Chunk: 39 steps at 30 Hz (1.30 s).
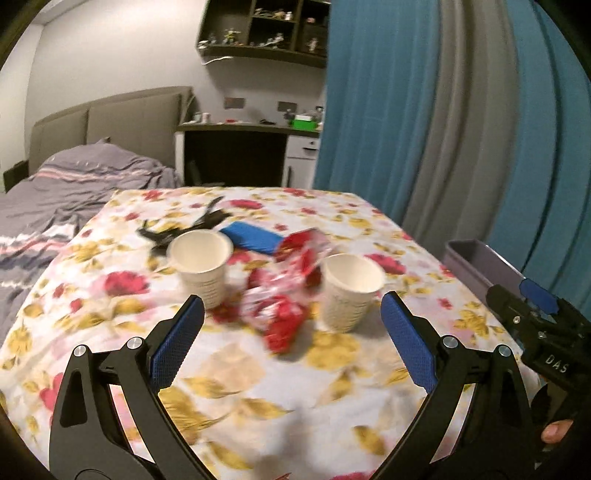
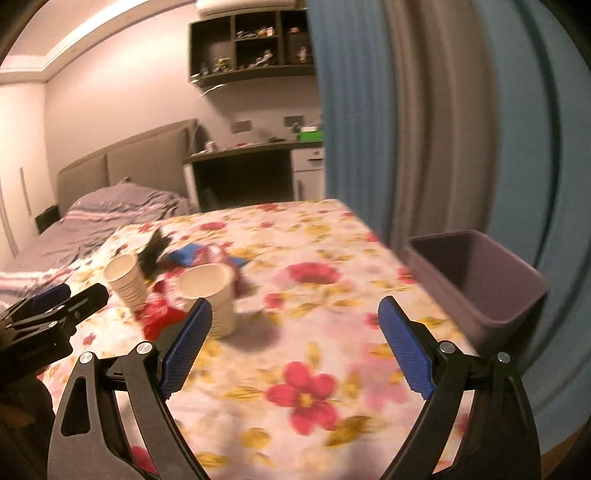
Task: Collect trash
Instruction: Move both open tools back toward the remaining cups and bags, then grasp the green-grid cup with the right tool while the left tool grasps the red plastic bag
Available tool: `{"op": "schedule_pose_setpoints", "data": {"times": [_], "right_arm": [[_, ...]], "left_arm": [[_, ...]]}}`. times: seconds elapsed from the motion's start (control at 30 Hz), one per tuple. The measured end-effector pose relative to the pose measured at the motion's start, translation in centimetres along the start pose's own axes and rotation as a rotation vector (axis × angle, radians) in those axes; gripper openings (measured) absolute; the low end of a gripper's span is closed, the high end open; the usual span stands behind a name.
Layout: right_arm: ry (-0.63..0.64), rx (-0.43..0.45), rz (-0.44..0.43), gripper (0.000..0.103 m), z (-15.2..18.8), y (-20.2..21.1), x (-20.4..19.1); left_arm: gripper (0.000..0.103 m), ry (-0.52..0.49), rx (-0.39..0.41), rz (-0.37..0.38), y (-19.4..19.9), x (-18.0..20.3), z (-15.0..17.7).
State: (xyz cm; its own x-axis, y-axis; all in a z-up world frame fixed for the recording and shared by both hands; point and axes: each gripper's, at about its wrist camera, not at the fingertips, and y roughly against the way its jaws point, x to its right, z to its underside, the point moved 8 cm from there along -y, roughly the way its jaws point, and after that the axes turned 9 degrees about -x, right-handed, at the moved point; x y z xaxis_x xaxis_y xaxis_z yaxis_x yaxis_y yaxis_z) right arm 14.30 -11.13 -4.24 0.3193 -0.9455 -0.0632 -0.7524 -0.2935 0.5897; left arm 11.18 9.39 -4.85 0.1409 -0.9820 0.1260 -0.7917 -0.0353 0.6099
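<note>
Two white paper cups stand upright on the floral tablecloth (image 1: pixel 258 387): one at left (image 1: pixel 201 267) and one at right (image 1: pixel 351 295). Between them lies a crumpled red-and-clear wrapper (image 1: pixel 284 299). Behind them are a blue flat pack (image 1: pixel 253 238) and a black crumpled piece (image 1: pixel 177 230). My left gripper (image 1: pixel 291 339) is open and empty, short of the wrapper. My right gripper (image 2: pixel 295 343) is open and empty too, with the nearer cup (image 2: pixel 212 295) by its left fingertip. A purple bin (image 2: pixel 476 280) stands at the table's right edge.
A bed with grey striped bedding (image 1: pixel 74 184) lies to the left. Blue and grey curtains (image 1: pixel 443 129) hang at the right. A desk (image 1: pixel 240 147) and wall shelves (image 1: pixel 266 29) stand at the back. The other gripper (image 1: pixel 539 317) shows at the right edge of the left wrist view.
</note>
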Motion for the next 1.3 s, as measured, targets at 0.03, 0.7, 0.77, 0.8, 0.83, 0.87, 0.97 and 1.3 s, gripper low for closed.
{"op": "schedule_pose_setpoints", "data": {"times": [0.03,0.7,0.77,0.8,0.83,0.87,0.97,1.3], "right_arm": [[0.005,-0.007,-0.011,0.088,0.0,-0.4,-0.7],[0.043,-0.154,-0.048,0.077,-0.3,-10.1,-7.8],[0.036,-0.163,-0.056,0.075,-0.3,-10.7,-8.0],[0.033,-0.167,-0.059,0.073,-0.3,-11.0,-8.1],[0.031,-0.169,-0.062,0.071,-0.3,-11.1,-8.1],[0.029,-0.171,-0.065,0.070,-0.2,-11.3,-8.2],[0.024,-0.179,-0.070,0.064,-0.1,-11.7,-8.2],[0.002,-0.164,-0.089,0.050,-0.2,-11.6,-7.5]], "left_arm": [[0.095,0.009,-0.002,-0.007,0.0,-0.6,0.0],[0.095,0.097,-0.025,-0.028,-1.9,-6.7,0.0],[0.095,0.101,-0.026,-0.028,-2.1,-6.9,-0.1],[0.095,0.102,-0.027,-0.027,-2.2,-7.0,-0.2],[0.095,0.103,-0.028,-0.026,-2.3,-7.1,-0.2],[0.095,0.102,-0.030,-0.025,-2.4,-7.1,-0.2],[0.095,0.099,-0.041,-0.019,-2.9,-7.0,-0.1],[0.095,0.114,-0.075,-0.007,-4.5,-7.0,-0.1]]}}
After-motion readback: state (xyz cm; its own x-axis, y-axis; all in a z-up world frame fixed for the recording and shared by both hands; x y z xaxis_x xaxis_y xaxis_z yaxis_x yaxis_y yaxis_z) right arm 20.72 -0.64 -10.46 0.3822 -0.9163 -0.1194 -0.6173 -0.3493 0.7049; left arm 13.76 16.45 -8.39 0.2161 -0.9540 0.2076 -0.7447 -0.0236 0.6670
